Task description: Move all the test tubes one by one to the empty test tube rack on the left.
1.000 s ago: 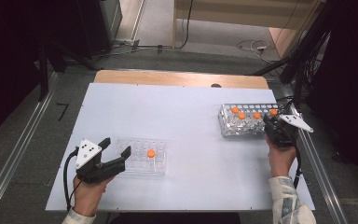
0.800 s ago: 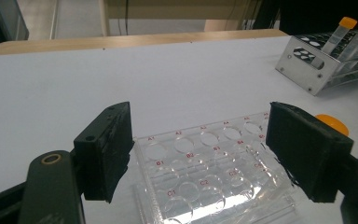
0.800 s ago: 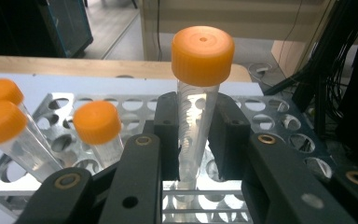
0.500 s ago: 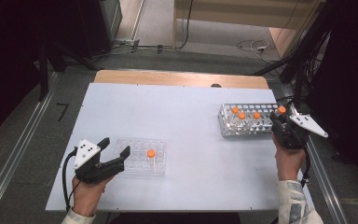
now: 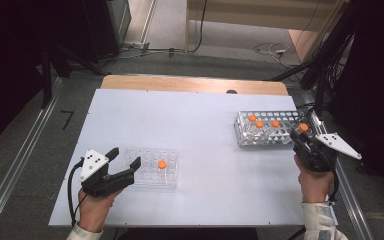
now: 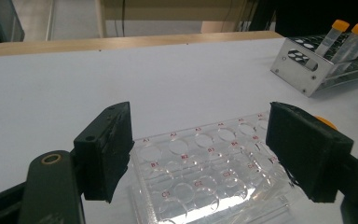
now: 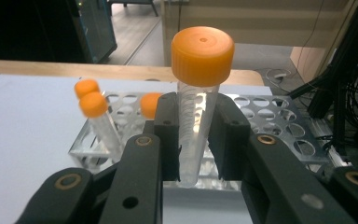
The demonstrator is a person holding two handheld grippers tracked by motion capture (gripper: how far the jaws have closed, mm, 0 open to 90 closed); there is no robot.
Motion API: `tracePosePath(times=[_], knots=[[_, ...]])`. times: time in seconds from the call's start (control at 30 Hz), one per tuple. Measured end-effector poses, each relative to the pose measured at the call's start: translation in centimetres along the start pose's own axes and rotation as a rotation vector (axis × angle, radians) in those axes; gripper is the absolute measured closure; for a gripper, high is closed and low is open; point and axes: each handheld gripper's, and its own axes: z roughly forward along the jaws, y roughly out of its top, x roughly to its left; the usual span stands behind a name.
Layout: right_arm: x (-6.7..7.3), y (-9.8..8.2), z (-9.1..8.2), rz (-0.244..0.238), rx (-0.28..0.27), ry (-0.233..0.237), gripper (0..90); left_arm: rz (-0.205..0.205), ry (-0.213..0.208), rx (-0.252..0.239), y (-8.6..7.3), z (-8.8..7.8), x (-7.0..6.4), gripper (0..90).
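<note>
My right gripper (image 5: 304, 136) (image 7: 197, 135) is shut on a clear tube with an orange cap (image 7: 198, 100) (image 5: 303, 128), held upright just off the right end of the metal tube rack (image 5: 270, 131) (image 7: 279, 126). Three more orange-capped tubes (image 5: 259, 124) (image 7: 93, 105) stand in the rack. At the front left, my left gripper (image 5: 126, 158) (image 6: 199, 154) is open, its jaws on either side of the near end of a clear well plate (image 5: 152, 167) (image 6: 205, 172). One orange-capped tube (image 5: 162, 164) (image 6: 325, 122) stands in that plate.
The white table (image 5: 195, 130) has a wooden strip (image 5: 190, 84) along its far edge. Cables (image 5: 275, 50) lie on the floor beyond. Metal rails (image 5: 15, 165) run along both sides, and dark equipment stands at the right.
My right gripper has lifted the orange-capped tube out of the rack and carried it right and toward the near side. The left gripper has not moved.
</note>
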Motion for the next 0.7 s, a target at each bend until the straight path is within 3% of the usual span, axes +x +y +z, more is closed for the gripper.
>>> tracePosePath(times=[0.7], knots=[[4.9, -2.4, -3.1, -0.079, 0.053, 0.174, 71.9, 0.005, -0.013, -0.012, 0.2, -0.3, -0.4, 22.6]])
